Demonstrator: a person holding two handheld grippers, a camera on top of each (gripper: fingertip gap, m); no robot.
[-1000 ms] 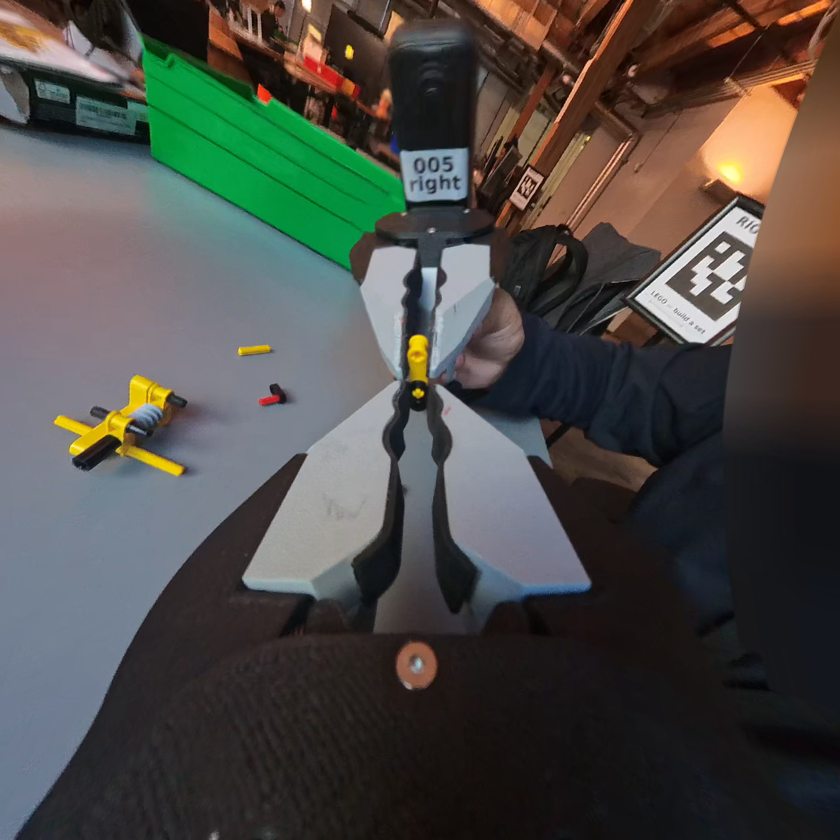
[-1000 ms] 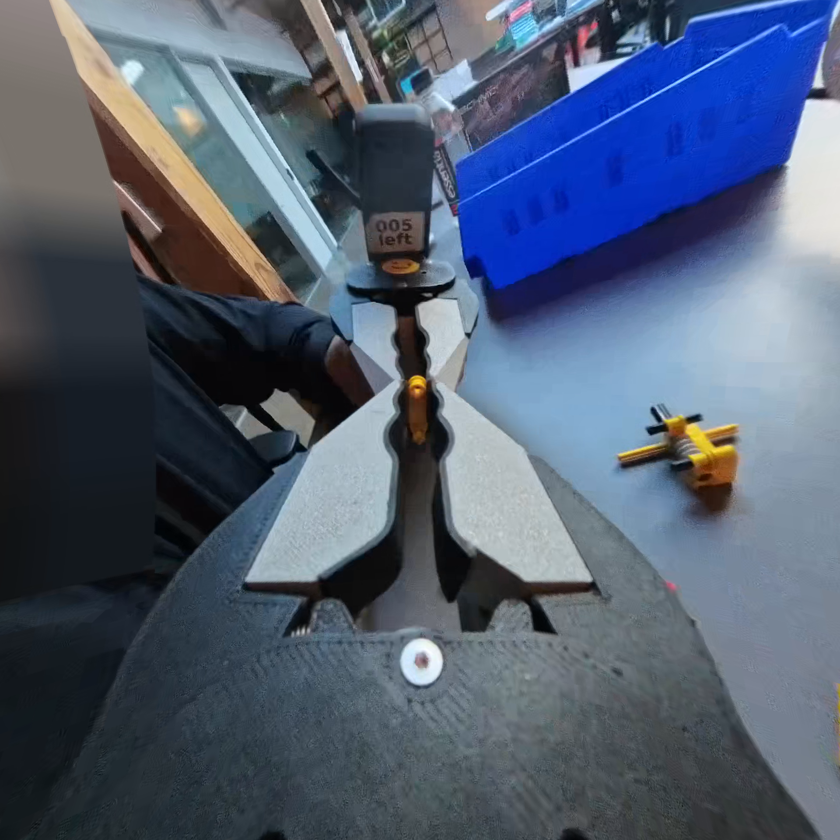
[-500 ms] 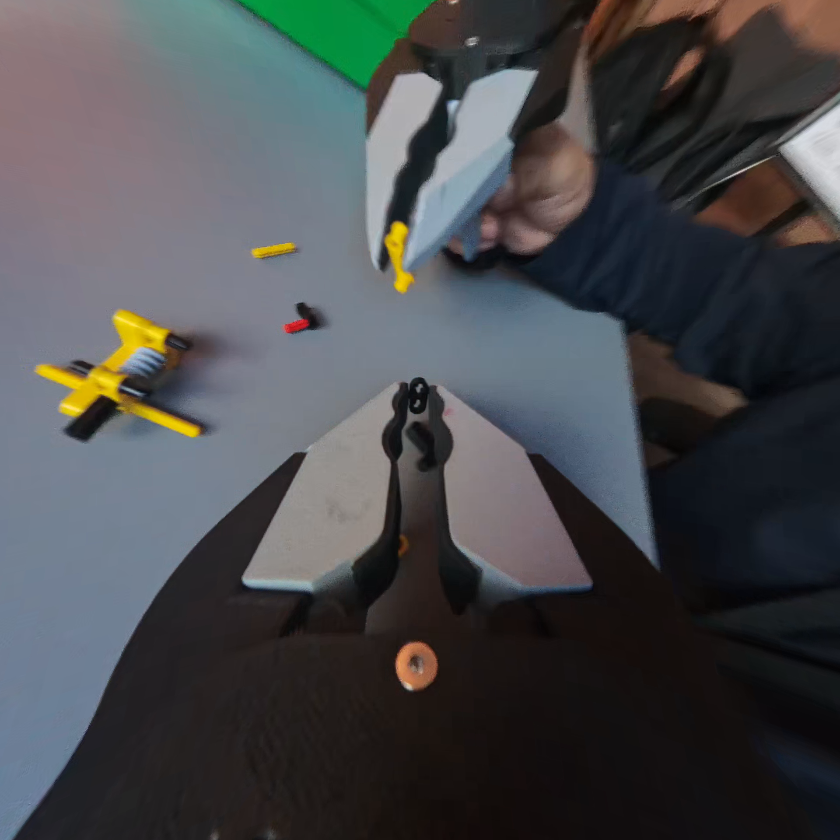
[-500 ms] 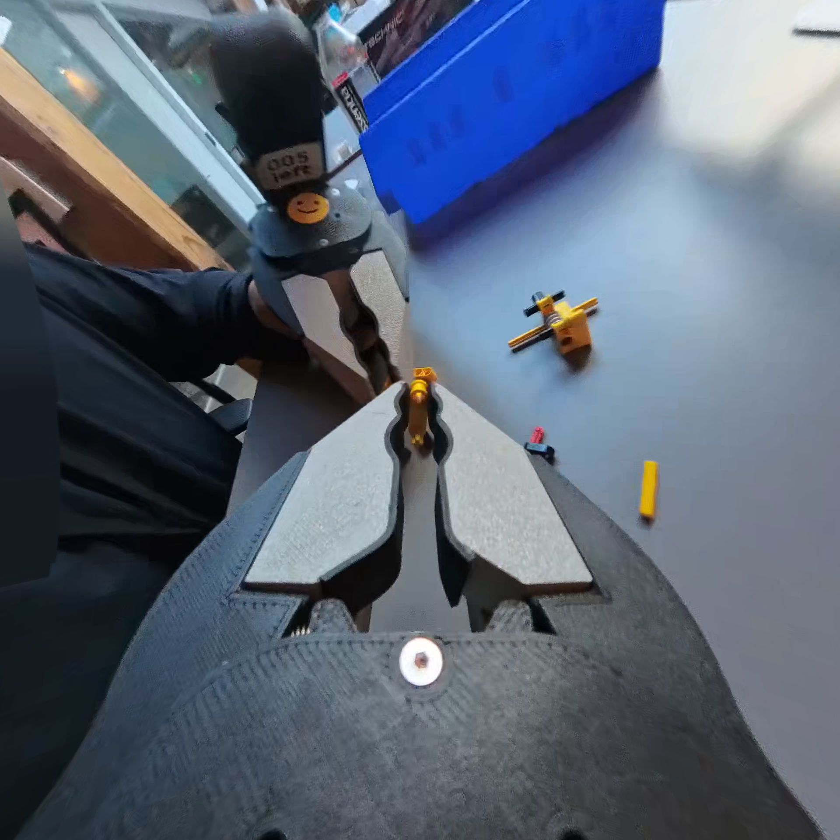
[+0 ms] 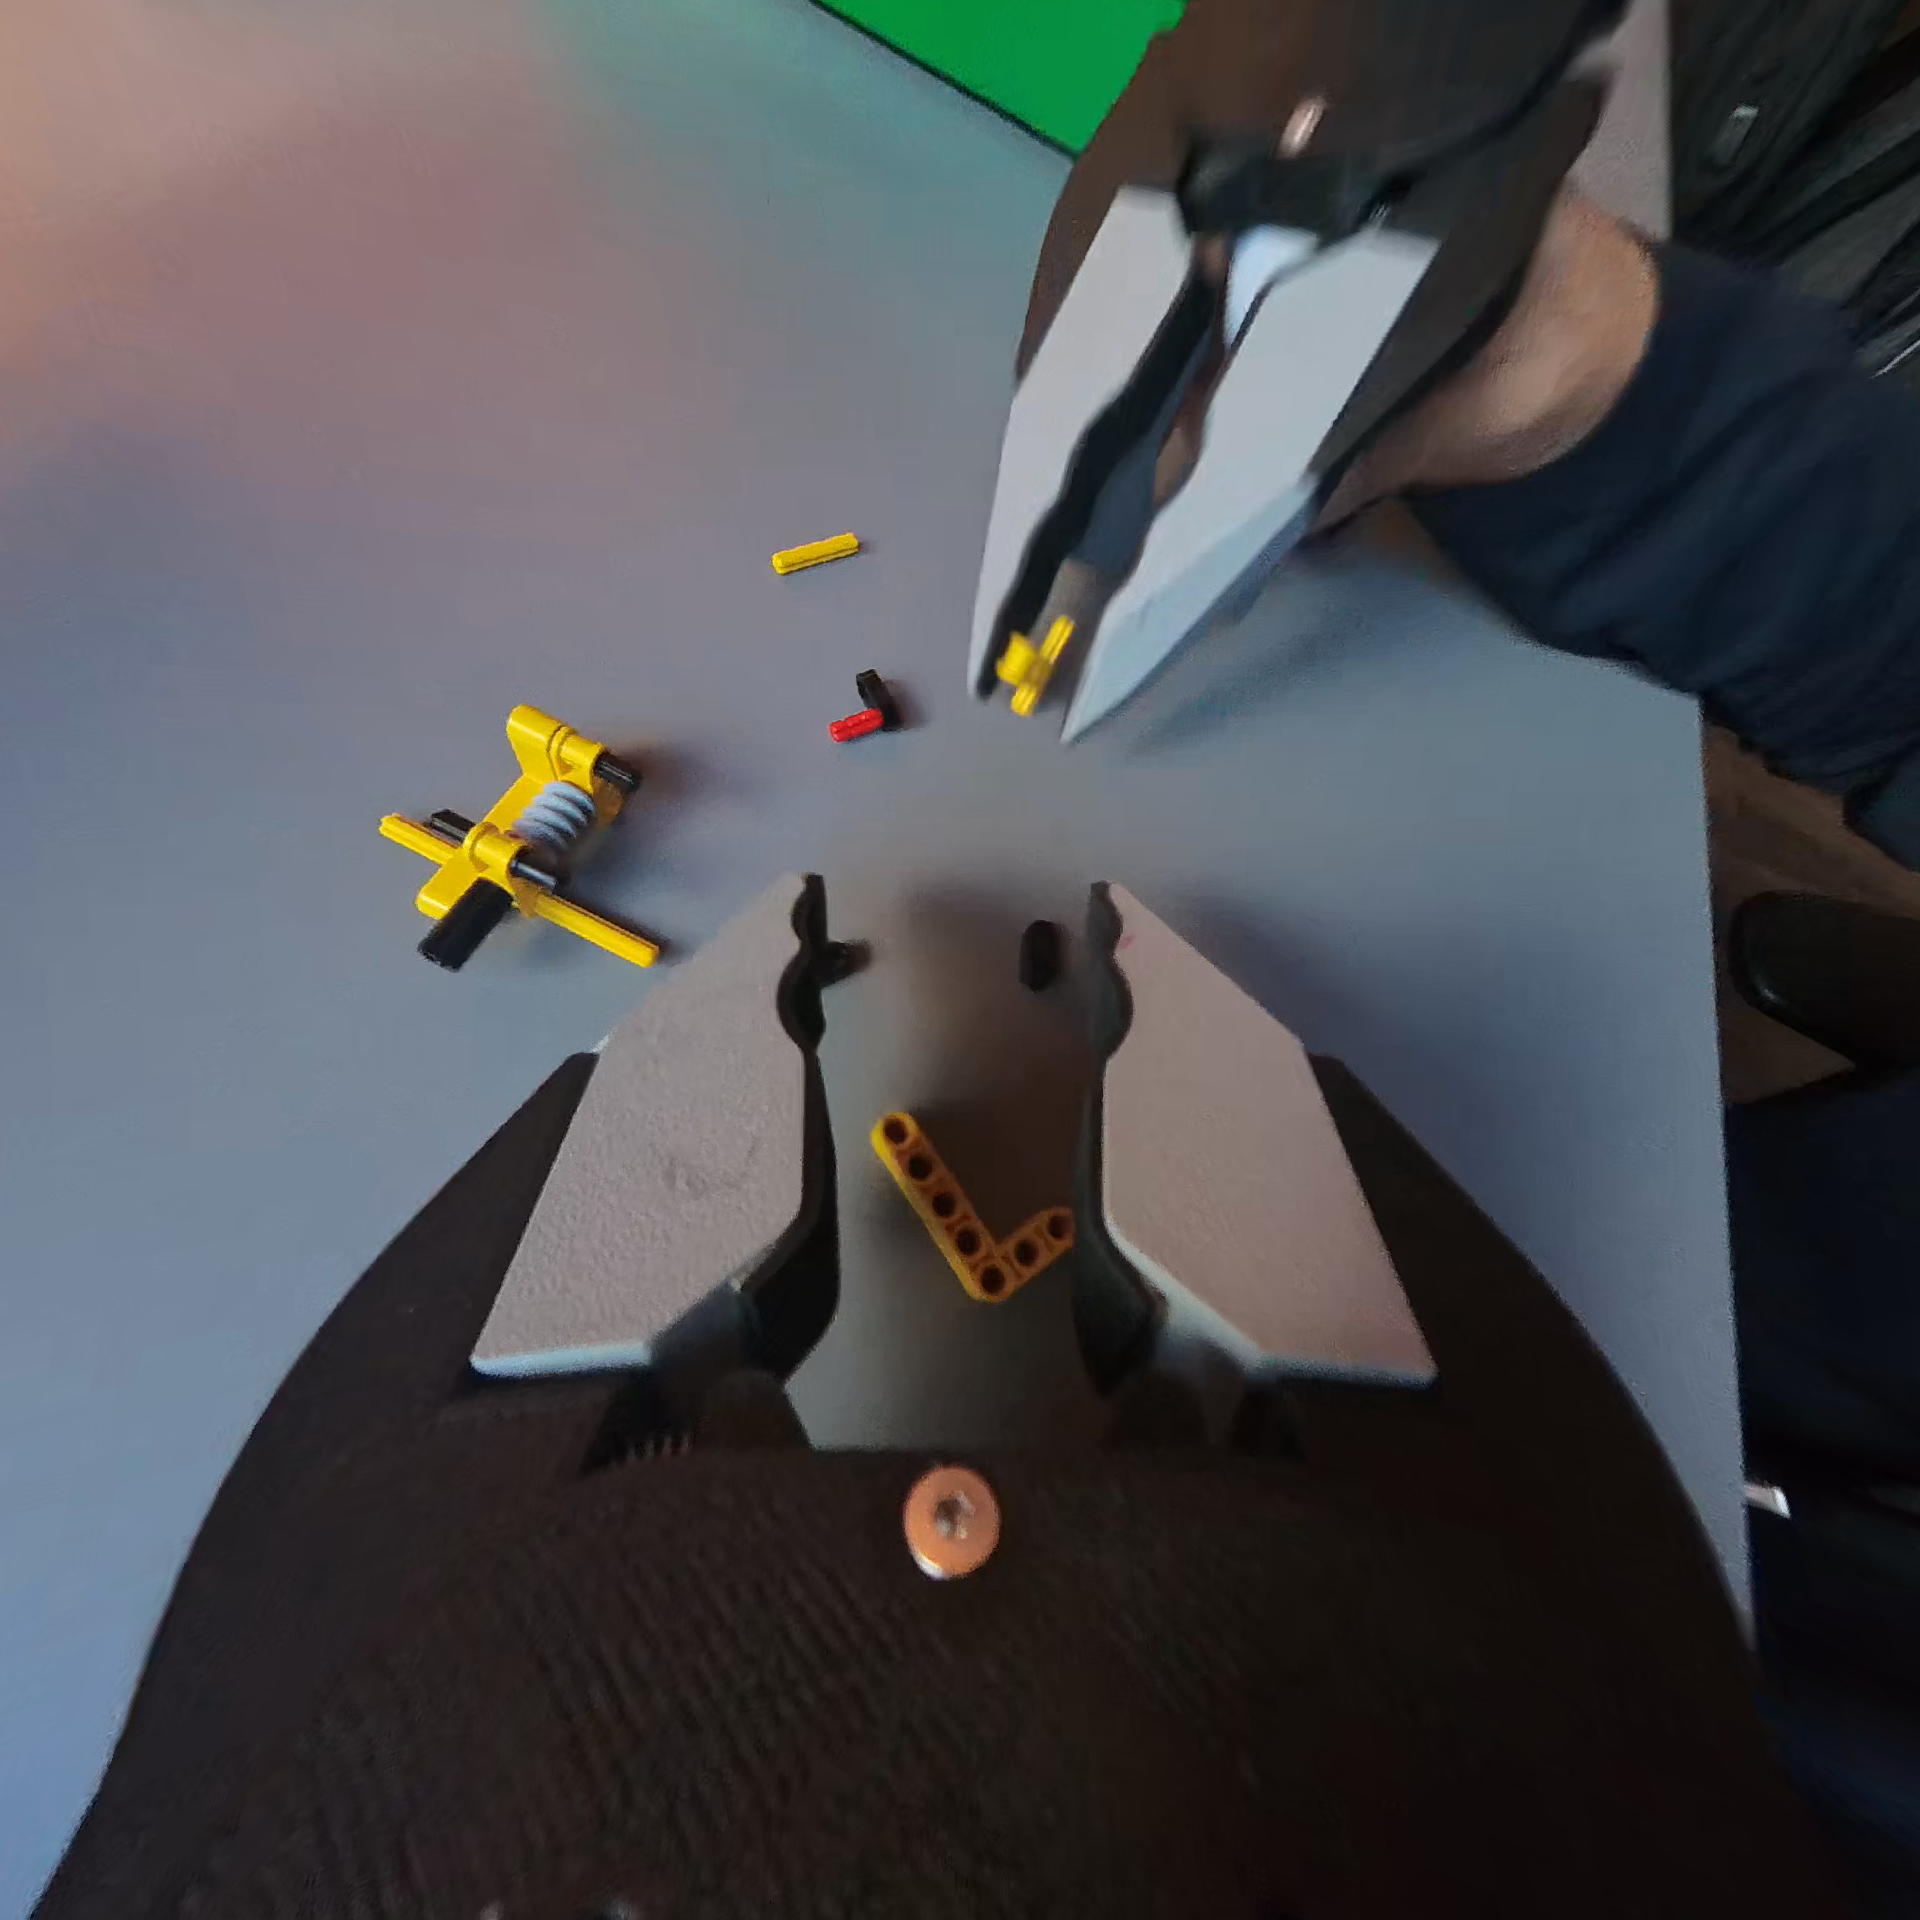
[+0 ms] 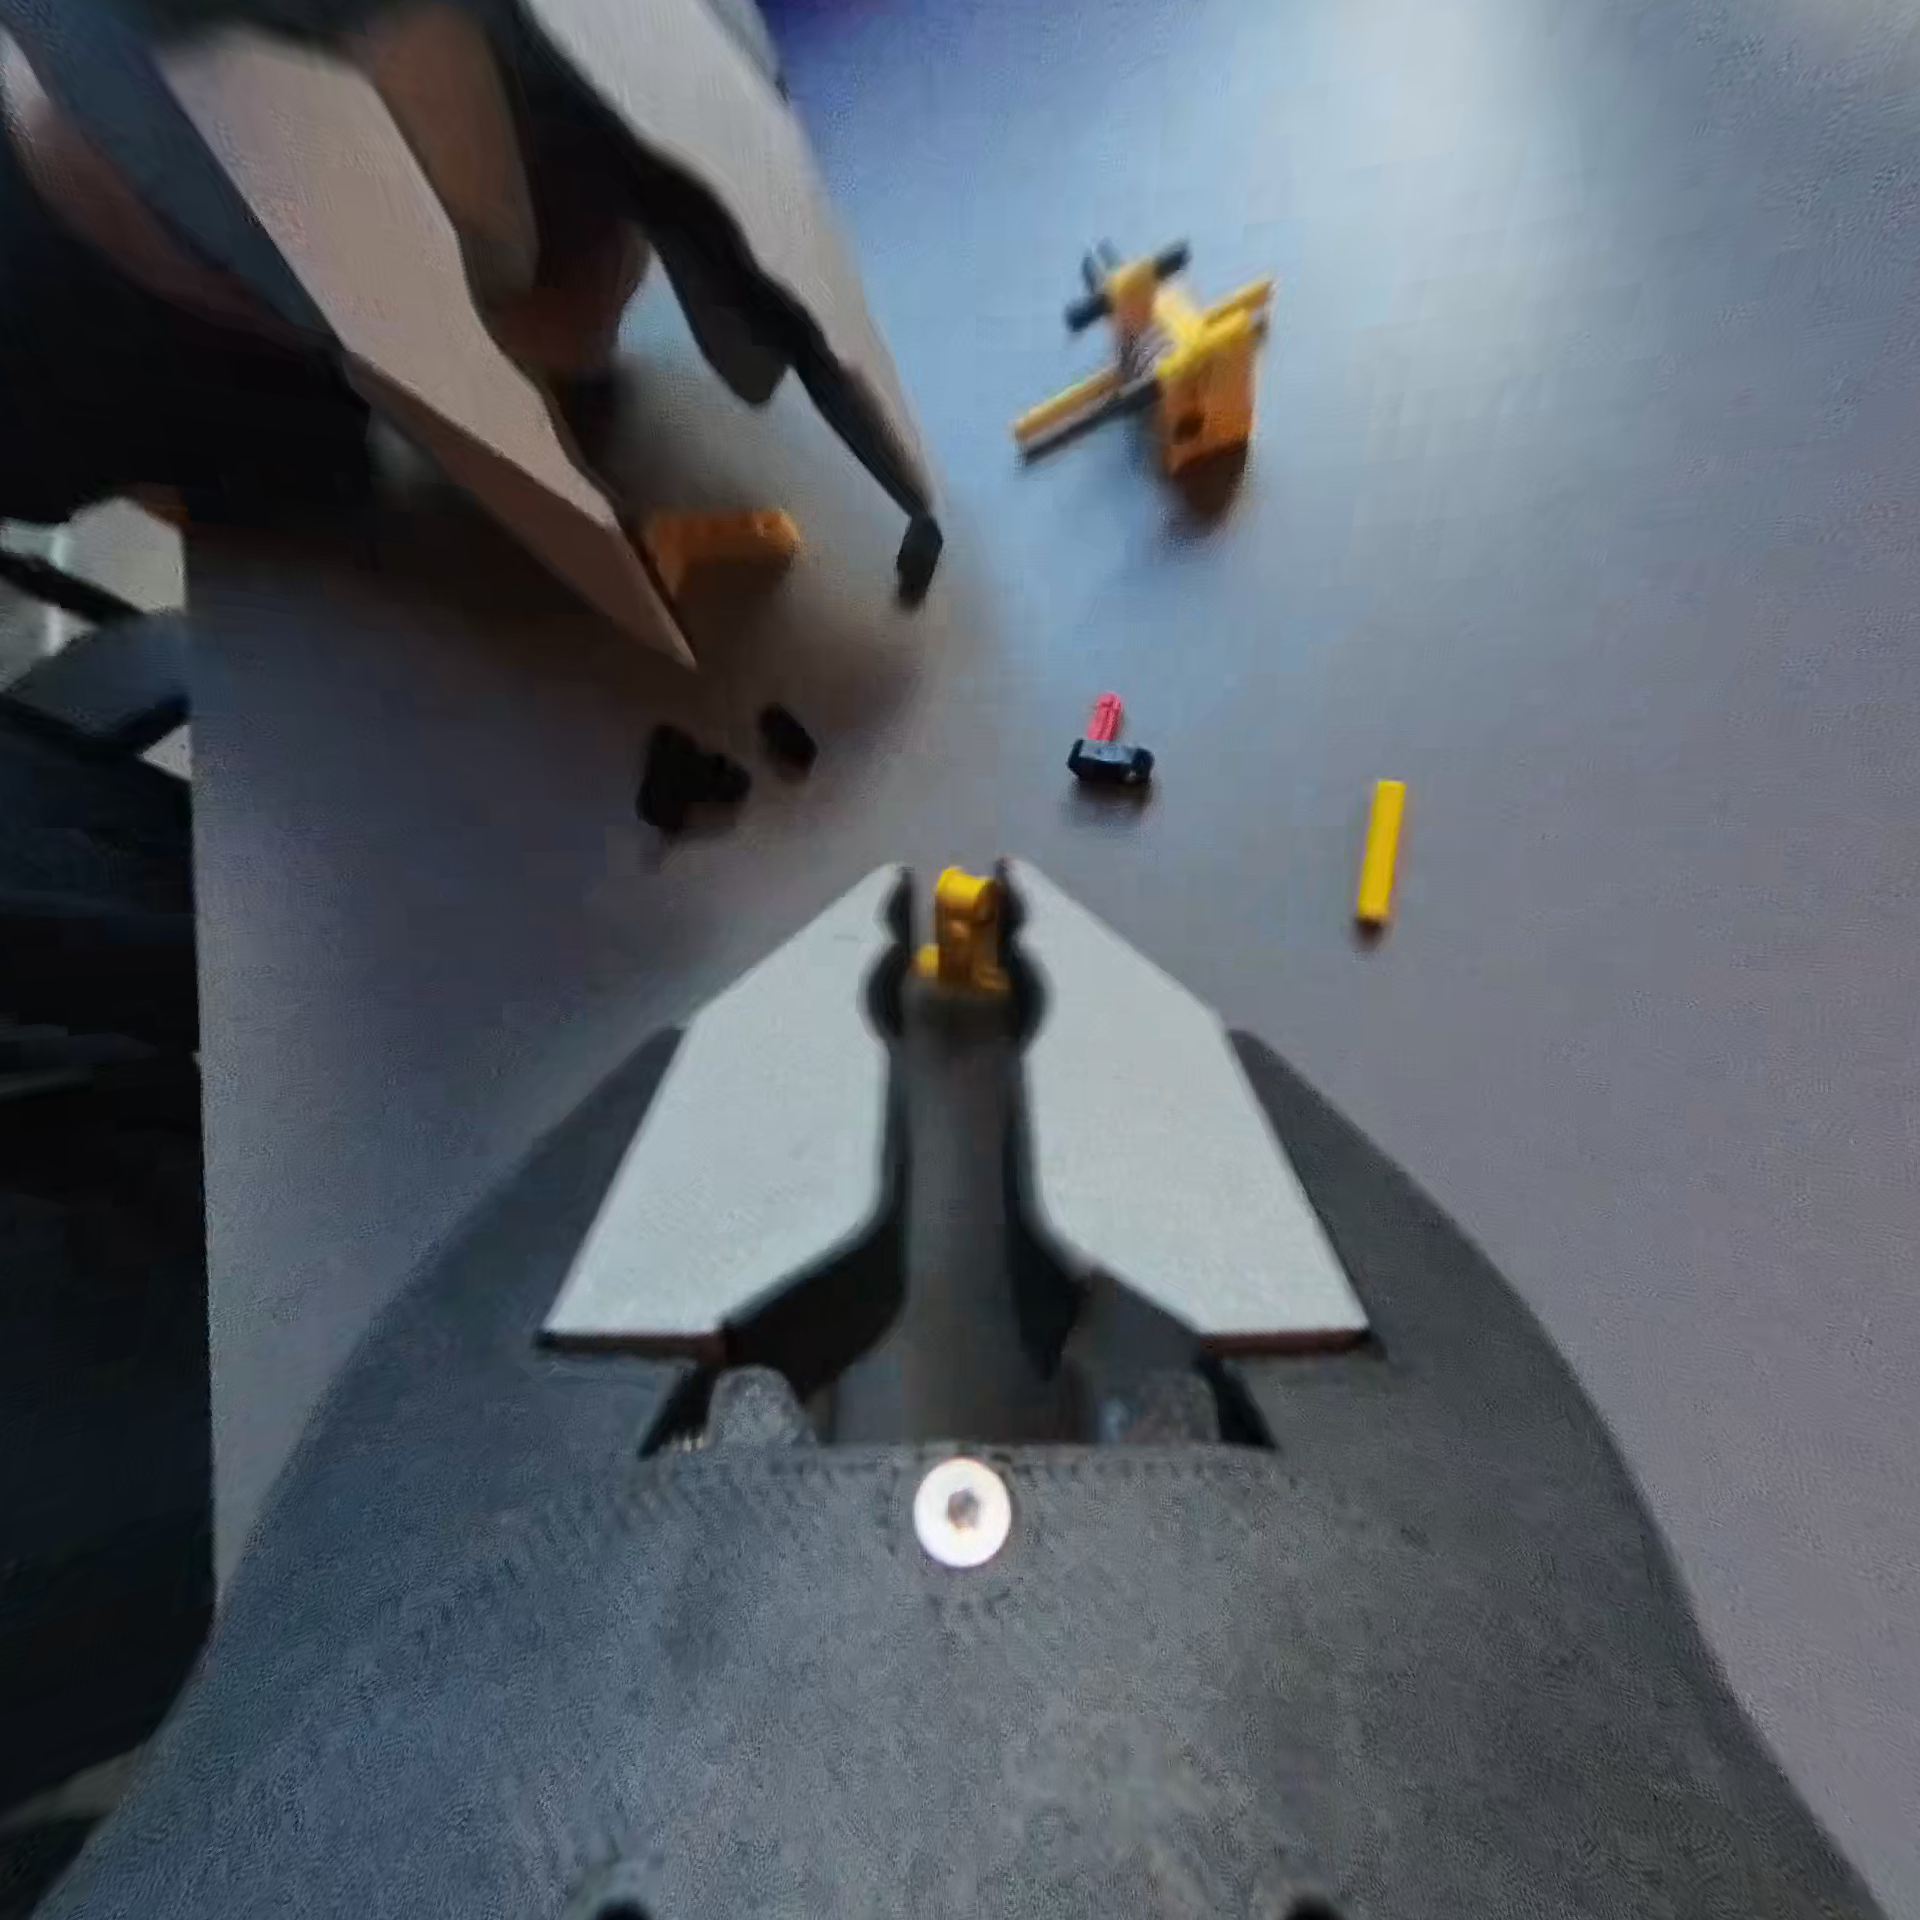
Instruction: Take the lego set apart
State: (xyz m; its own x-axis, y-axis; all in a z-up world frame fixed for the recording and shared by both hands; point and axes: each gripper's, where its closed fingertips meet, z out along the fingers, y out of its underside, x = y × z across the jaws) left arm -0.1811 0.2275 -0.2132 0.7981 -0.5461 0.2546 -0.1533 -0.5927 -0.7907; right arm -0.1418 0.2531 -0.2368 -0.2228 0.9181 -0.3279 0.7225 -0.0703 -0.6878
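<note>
My left gripper is open and empty, tilted down over the grey table. A yellow L-shaped beam lies on the table between its fingers. Small black pieces are by its tips, and they also show in the right wrist view. My right gripper is shut on a small yellow connector, low over the table. A yellow assembly with a grey spring lies to the left, apart from both grippers.
A red and black pin and a loose yellow axle lie between the assembly and my right gripper. A green bin stands at the back. The table's edge runs down the right, by a person's dark sleeve. My hands' fingertips stand some 6 cm from each other. My right tips are roughly 6 cm from the loose yellow axle. Seen from the right wrist view as well.
The two grippers have pulled apart and tipped down toward the table. My left gripper has opened and let go of the black piece. My right gripper still holds the yellow connector.
</note>
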